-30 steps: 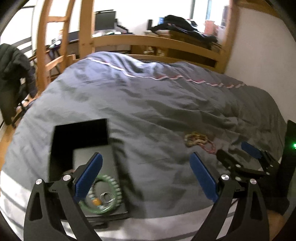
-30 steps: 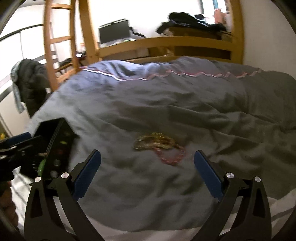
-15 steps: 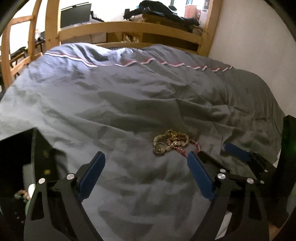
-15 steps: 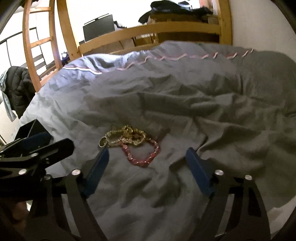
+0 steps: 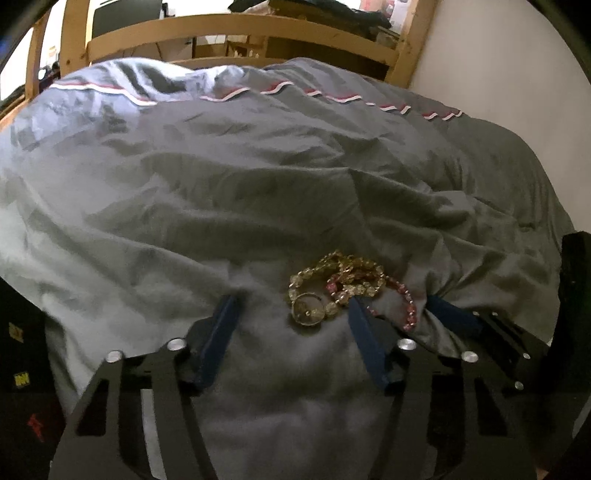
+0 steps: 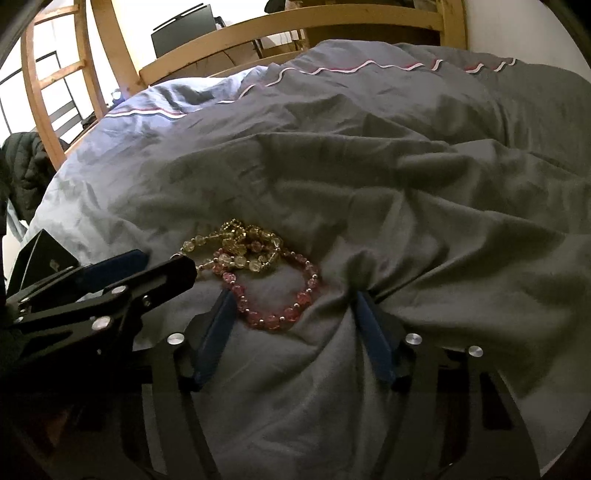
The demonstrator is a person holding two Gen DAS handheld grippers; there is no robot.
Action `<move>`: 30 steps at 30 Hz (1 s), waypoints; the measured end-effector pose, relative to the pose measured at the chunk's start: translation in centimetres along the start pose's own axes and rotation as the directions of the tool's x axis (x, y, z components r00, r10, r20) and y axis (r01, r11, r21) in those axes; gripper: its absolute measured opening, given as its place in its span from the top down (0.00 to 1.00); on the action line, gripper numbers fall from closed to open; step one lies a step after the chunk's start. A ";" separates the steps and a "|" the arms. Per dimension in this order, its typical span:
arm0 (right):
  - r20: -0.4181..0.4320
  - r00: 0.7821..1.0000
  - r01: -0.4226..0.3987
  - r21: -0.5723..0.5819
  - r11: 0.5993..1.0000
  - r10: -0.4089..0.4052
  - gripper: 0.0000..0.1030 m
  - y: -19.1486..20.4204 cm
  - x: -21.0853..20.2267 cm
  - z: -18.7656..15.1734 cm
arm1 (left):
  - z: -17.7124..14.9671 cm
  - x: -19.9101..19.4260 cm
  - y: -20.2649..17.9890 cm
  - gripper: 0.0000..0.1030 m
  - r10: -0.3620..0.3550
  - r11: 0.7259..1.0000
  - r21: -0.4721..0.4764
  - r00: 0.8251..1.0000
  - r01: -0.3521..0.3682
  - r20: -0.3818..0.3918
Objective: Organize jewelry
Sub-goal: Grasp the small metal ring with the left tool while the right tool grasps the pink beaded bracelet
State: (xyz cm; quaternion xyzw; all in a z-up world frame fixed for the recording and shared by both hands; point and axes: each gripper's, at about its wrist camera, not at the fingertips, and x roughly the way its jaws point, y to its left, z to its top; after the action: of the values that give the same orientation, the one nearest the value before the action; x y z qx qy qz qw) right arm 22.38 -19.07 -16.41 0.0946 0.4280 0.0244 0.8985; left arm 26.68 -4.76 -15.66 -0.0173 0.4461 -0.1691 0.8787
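Observation:
A tangle of jewelry lies on the grey duvet: a yellow bead bracelet (image 5: 345,275) with a round gold pendant (image 5: 308,312) and a pink bead bracelet (image 6: 280,295), which also shows in the left wrist view (image 5: 404,302). My left gripper (image 5: 291,306) is open, low on the duvet, with the pendant between its blue fingertips. My right gripper (image 6: 293,299) is open, its fingertips pressed into the duvet on either side of the pink bracelet. The left gripper also shows in the right wrist view (image 6: 122,273), to the left of the tangle.
A black jewelry box (image 6: 40,254) stands at the left, behind the left gripper. The wooden bed frame (image 5: 240,29) runs along the far side and a white wall (image 5: 517,74) is at the right. The duvet (image 5: 221,192) is creased.
Both grippers have moved forward and down onto the jewelry tangle. The left gripper has swung right, away from the black box, which has left its view.

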 end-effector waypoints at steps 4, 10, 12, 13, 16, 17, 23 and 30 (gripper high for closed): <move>0.012 1.000 0.010 0.012 1.000 -0.010 0.54 -0.3 -0.2 0.0 | -0.1 0.0 0.7 0.59 -0.005 1.000 -0.027 1.000 0.005 -0.009; 0.041 0.999 -0.023 0.096 0.995 0.019 0.78 -2.0 -0.6 -0.1 | -0.3 0.2 0.8 0.81 0.026 0.999 -0.021 0.999 -0.026 -0.023; 0.055 0.998 -0.023 0.102 0.995 0.018 0.86 -2.0 -0.9 -0.1 | -0.3 0.1 0.8 0.82 0.024 0.999 -0.023 0.999 -0.024 -0.021; 0.067 0.998 -0.026 0.104 0.994 0.019 0.87 -2.0 -1.1 -0.1 | -0.3 0.0 0.8 0.82 0.022 0.999 -0.026 1.000 -0.022 -0.021; 0.090 0.996 -0.028 0.104 0.994 0.019 0.89 -2.0 -1.5 0.0 | -0.3 -0.2 0.9 0.82 0.020 0.999 -0.034 1.000 -0.021 -0.021; 0.096 0.995 -0.026 0.099 0.995 0.017 0.90 -1.9 -1.6 0.0 | -0.3 -0.2 0.9 0.82 0.022 0.999 -0.036 1.000 -0.023 -0.022; 0.165 0.986 -0.024 0.072 0.997 0.012 0.90 -1.3 -3.1 0.1 | -0.2 -1.0 0.5 0.82 0.033 0.999 -0.028 0.999 -0.033 -0.013; 0.215 0.976 -0.061 0.084 0.995 0.042 0.91 -1.4 -4.2 0.2 | 0.0 -1.2 0.7 0.82 0.042 0.998 -0.038 0.999 -0.042 -0.012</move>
State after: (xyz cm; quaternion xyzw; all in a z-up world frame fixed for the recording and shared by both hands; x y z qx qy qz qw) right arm 19.81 -21.04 -13.40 0.1480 0.3273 0.0181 0.9331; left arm 26.24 -3.69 -14.87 -0.0238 0.4544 -0.1420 0.8791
